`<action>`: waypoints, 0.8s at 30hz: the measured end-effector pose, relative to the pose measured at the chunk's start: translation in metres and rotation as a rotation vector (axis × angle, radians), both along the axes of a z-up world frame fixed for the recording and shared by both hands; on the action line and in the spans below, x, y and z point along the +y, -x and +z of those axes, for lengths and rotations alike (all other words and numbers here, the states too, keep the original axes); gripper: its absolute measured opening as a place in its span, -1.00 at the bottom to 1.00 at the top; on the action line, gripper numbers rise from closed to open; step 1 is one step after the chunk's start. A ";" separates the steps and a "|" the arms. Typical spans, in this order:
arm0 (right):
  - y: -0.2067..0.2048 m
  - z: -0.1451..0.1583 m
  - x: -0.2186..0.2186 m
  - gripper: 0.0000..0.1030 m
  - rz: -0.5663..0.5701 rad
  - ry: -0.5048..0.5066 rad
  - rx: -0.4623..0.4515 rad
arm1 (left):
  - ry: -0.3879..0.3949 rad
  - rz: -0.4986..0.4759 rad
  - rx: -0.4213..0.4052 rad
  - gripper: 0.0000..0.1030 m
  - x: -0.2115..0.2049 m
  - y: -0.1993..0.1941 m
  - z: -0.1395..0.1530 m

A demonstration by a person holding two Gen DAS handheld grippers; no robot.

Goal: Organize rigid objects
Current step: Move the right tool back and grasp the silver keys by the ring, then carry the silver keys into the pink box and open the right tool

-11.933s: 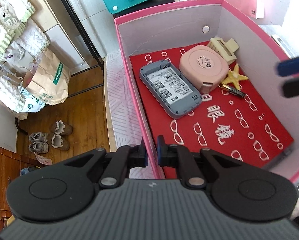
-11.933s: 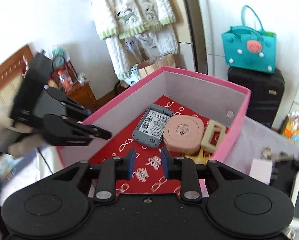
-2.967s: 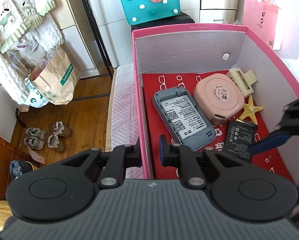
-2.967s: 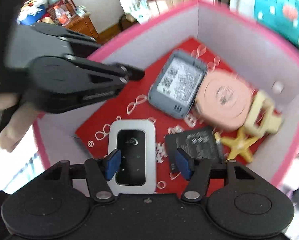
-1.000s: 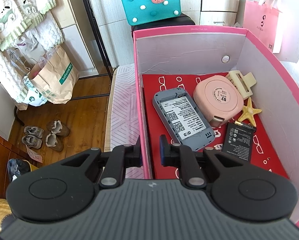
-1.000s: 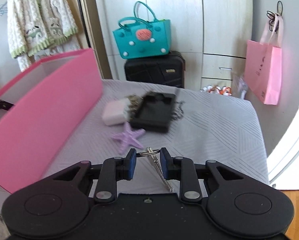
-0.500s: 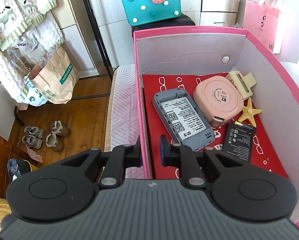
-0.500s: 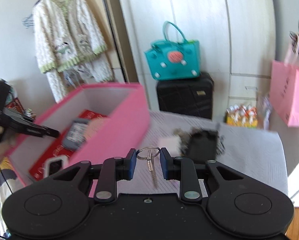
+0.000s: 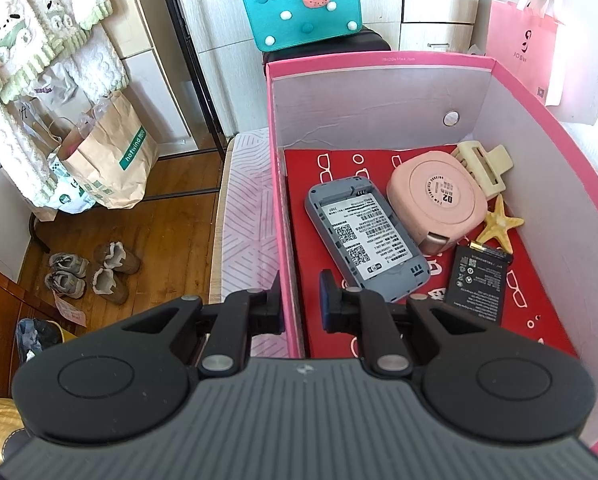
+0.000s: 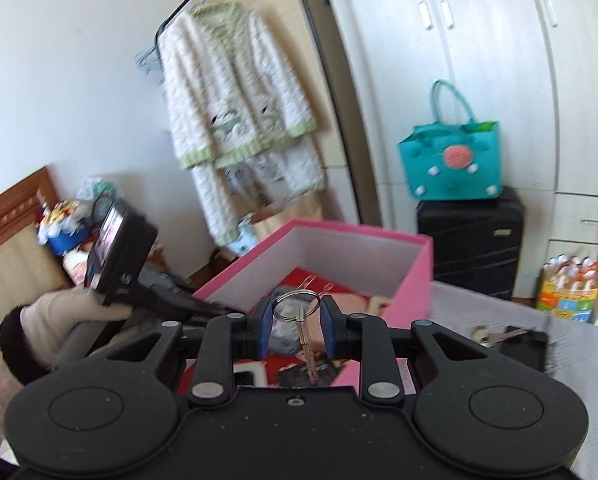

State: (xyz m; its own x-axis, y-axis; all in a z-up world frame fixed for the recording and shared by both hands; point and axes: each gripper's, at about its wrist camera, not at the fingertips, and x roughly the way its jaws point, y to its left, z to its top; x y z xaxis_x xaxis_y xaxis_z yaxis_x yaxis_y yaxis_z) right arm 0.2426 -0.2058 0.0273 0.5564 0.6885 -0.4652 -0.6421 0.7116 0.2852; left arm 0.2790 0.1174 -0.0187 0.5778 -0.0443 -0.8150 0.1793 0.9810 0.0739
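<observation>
Right now my right gripper [image 10: 295, 330] pinches a key ring [image 10: 297, 306], its key hanging above the pink box [image 9: 379, 59]. My left gripper [image 9: 301, 300] clamps the box's left wall. Inside, a pink round case [image 9: 439, 200] reads "02"; bare red lining [image 9: 539, 332] remains beside the battery [image 9: 481, 282].

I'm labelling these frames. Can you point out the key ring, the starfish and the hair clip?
key ring [image 10: 297, 306]: right wrist view, ring's rim.
starfish [image 9: 499, 226]: left wrist view, centre.
hair clip [image 9: 485, 162]: left wrist view, body.
</observation>
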 end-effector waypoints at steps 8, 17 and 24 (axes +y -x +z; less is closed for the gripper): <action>-0.008 -0.031 0.026 -0.39 0.047 0.083 0.071 | 0.012 0.003 -0.001 -0.75 0.001 0.000 0.000; -0.009 -0.020 -0.039 -0.20 -0.058 -0.049 0.016 | 0.013 0.002 -0.001 -0.75 0.001 0.001 0.000; -0.012 -0.052 -0.078 -0.05 -0.227 0.051 -0.023 | 0.016 0.002 -0.002 -0.75 0.001 0.001 0.001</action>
State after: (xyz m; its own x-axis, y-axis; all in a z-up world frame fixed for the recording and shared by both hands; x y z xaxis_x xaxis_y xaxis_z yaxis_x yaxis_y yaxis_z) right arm 0.2542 -0.2837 -0.0251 0.7056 0.5201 -0.4814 -0.4696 0.8519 0.2320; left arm 0.2784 0.1187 -0.0181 0.5792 -0.0559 -0.8132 0.1771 0.9824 0.0586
